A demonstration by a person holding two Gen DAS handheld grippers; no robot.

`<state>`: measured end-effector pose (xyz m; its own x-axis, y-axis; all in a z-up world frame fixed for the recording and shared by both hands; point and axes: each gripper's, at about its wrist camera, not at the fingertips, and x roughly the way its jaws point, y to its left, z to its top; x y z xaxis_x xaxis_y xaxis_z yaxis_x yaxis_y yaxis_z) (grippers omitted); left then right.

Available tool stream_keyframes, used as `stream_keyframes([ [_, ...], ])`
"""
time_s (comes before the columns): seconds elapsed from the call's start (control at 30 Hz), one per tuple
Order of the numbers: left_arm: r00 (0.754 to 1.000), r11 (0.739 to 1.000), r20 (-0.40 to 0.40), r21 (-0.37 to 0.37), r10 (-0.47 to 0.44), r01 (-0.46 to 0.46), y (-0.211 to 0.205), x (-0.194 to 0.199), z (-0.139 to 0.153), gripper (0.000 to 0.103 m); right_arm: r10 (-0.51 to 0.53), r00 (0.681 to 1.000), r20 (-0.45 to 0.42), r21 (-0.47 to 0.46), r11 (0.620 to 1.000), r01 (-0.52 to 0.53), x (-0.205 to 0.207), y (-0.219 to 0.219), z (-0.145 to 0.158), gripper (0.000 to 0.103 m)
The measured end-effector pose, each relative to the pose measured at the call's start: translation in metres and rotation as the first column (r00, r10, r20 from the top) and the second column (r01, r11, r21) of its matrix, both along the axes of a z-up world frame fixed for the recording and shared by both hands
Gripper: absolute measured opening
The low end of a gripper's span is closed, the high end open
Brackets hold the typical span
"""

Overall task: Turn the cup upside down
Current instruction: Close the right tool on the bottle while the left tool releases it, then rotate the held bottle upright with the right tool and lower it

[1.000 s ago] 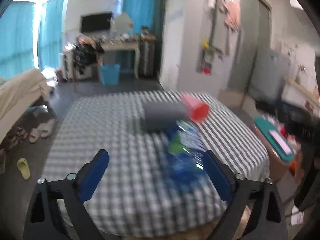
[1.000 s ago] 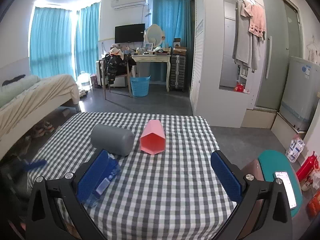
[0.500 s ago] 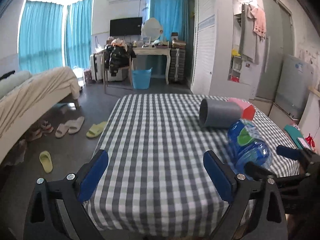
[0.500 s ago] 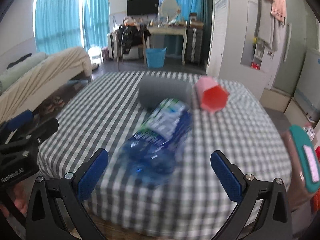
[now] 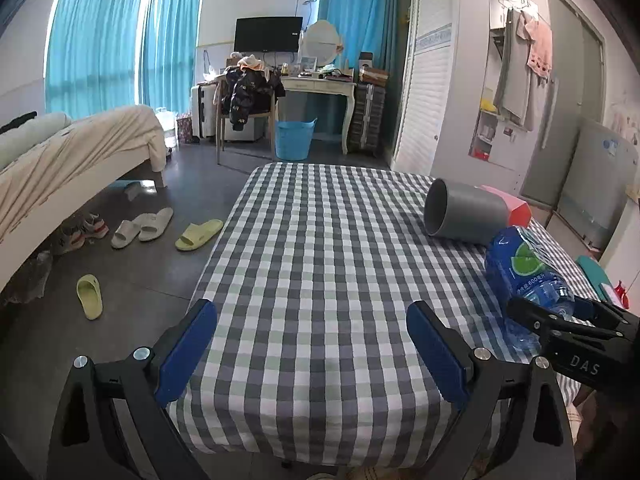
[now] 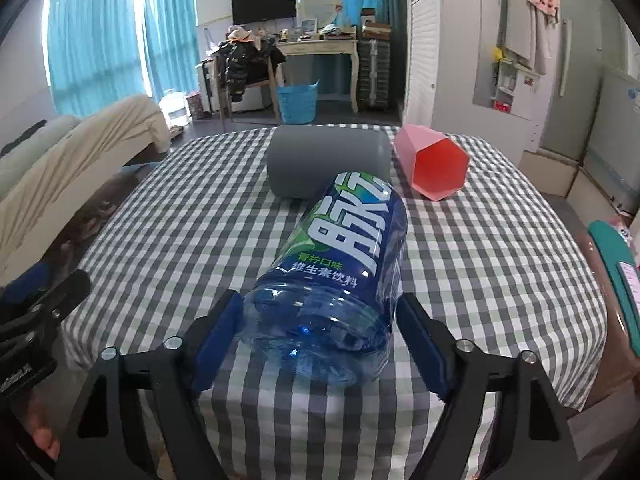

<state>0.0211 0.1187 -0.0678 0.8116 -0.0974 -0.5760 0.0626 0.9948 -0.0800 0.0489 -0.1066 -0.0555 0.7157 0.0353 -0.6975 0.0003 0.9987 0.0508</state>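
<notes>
A grey cup (image 5: 460,212) (image 6: 320,160) lies on its side on the checked table (image 5: 320,240), its mouth facing left. Beside it a pink cup (image 6: 436,164) (image 5: 516,208) also lies on its side. A blue drink bottle (image 6: 340,264) (image 5: 524,268) lies in front of the grey cup. My right gripper (image 6: 318,304) is shut on the bottle's base, with both blue pads against its sides. My left gripper (image 5: 310,312) hangs open over the table's near left part with nothing between its fingers.
A teal-topped stool (image 6: 616,272) stands off the table's right side. A bed (image 5: 60,152) and several slippers (image 5: 140,228) are on the floor to the left. A desk, chair and blue basket (image 5: 294,138) stand at the back.
My right gripper has moved up to the bottle and its fingers have narrowed onto the base. My left gripper has shifted left, so cups and bottle now sit at its right.
</notes>
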Motion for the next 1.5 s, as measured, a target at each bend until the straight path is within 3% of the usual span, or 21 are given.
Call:
stream_keyframes([
  [0.57, 1.000, 1.000, 0.003, 0.000, -0.005, 0.005, -0.015, 0.003, 0.004, 0.098, -0.004, 0.993, 0.116, 0.002, 1.000, 0.004, -0.011, -0.033, 0.045, 0.078],
  [0.77, 1.000, 1.000, 0.002, 0.013, -0.015, 0.015, -0.027, 0.008, 0.005, 0.098, 0.047, 0.991, 0.122, 0.092, 0.994, -0.059, -0.005, -0.042, 0.057, 0.077],
  [1.3, 0.999, 0.998, -0.021, 0.054, -0.036, 0.037, -0.053, 0.017, 0.001, 0.098, 0.085, 0.995, 0.051, 0.077, 0.993, -0.088, 0.010, -0.056, 0.031, 0.072],
  [1.5, 0.999, 0.997, -0.014, 0.065, -0.035, 0.036, -0.061, 0.020, 0.004, 0.098, 0.111, 0.990, 0.083, 0.070, 0.991, -0.117, 0.010, -0.056, 0.034, 0.070],
])
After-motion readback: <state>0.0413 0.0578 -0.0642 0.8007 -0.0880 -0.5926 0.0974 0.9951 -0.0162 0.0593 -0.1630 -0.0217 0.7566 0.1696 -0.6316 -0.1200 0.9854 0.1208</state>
